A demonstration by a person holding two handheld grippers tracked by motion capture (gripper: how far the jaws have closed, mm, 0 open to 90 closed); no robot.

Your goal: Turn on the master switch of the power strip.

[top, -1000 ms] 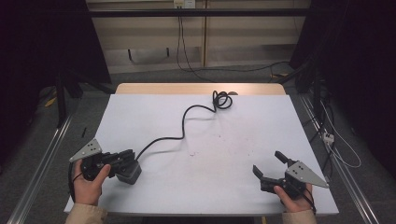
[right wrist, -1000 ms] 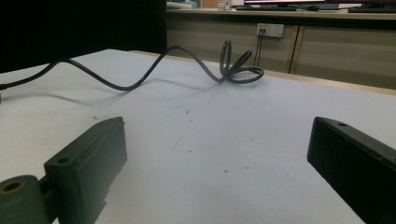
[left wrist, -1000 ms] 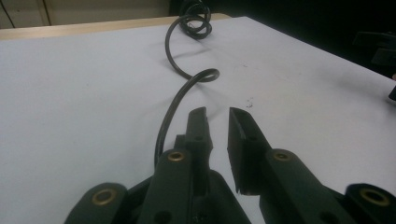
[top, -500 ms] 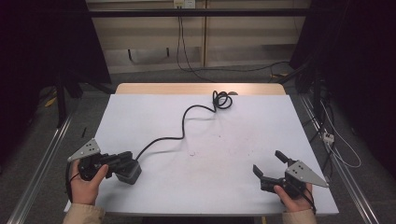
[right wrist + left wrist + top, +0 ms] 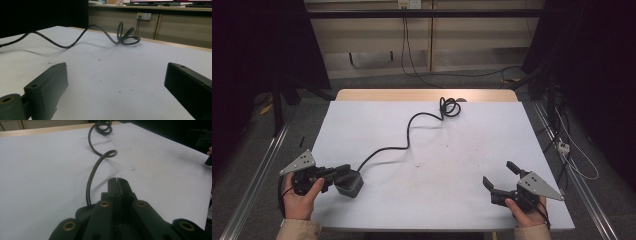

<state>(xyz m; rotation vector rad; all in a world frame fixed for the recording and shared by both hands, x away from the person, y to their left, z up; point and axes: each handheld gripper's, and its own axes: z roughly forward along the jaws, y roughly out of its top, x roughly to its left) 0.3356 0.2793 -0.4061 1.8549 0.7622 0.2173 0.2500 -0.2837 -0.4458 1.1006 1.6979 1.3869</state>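
On the white desk (image 5: 432, 165) lies a black power adapter (image 5: 349, 183) with its long black cable (image 5: 412, 125), near the person's left corner. The adapter is a small dark block sitting just beside the left tongs (image 5: 343, 173), right at their tips; whether they touch it I cannot tell from above. In the left gripper view the left tongs (image 5: 117, 185) have their jaws pressed flat together with nothing between them, having just finished closing, and part of the adapter (image 5: 83, 213) peeks out to the left of them, lower down. The cable (image 5: 91, 180) leaves the adapter's far side and runs away across the desk, slanting toward the far edge and to the person's right, in a loose wave. It ends in a small coil (image 5: 450, 106) close to the far edge of the white surface, so the whole lead's long axis goes diagonally from the near left to the far middle. In the right gripper view the coil (image 5: 127, 35) stands partly up off the desk, with loops rising above the surface. The right tongs (image 5: 504, 180) rest near the person's right corner, well apart from the adapter and cable, held in the right hand (image 5: 524, 212). Their jaws stand wide apart and empty, pointing toward the middle of the desk. The left hand (image 5: 299, 197) grips the other tool from below.
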